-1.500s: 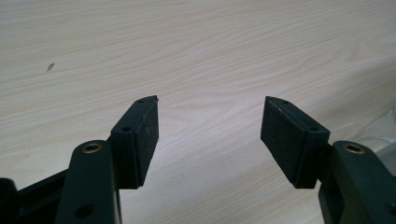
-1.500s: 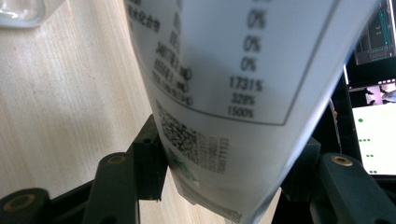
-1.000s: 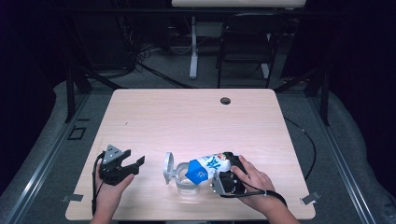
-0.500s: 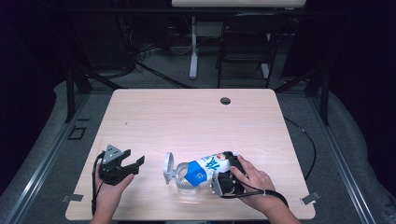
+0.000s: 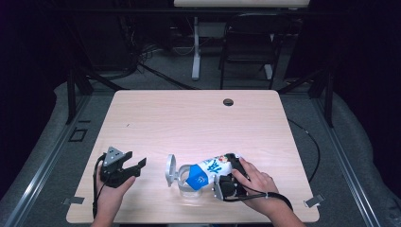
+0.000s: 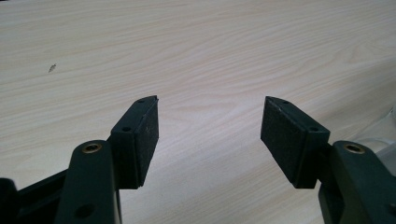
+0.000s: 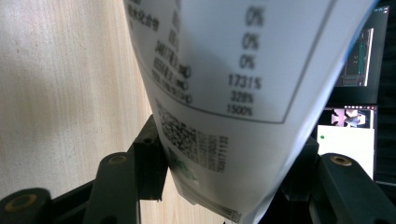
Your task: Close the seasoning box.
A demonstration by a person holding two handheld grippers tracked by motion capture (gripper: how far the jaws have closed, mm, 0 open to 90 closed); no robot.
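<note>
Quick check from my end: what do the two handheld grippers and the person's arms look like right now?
Both are black two-jaw tools. The left gripper has a grey three-cornered plate on top, flat rectangular pads, brass-coloured pivot pins and a black cable. The right gripper trails a black cable past the wrist. No sleeves show on the forearms.

One fixed overhead camera, two riding on the grippers

The high view looks forward and down from the person's side onto the whole wooden table (image 5: 198, 123), from well back. The left gripper view sits low and close, facing along its black jaws across bare tabletop (image 6: 196, 51). The right gripper view is pressed close against a white printed pouch (image 7: 233, 93), with tabletop at its left. All three share the table; the pouch (image 5: 210, 168) also appears from above
</note>
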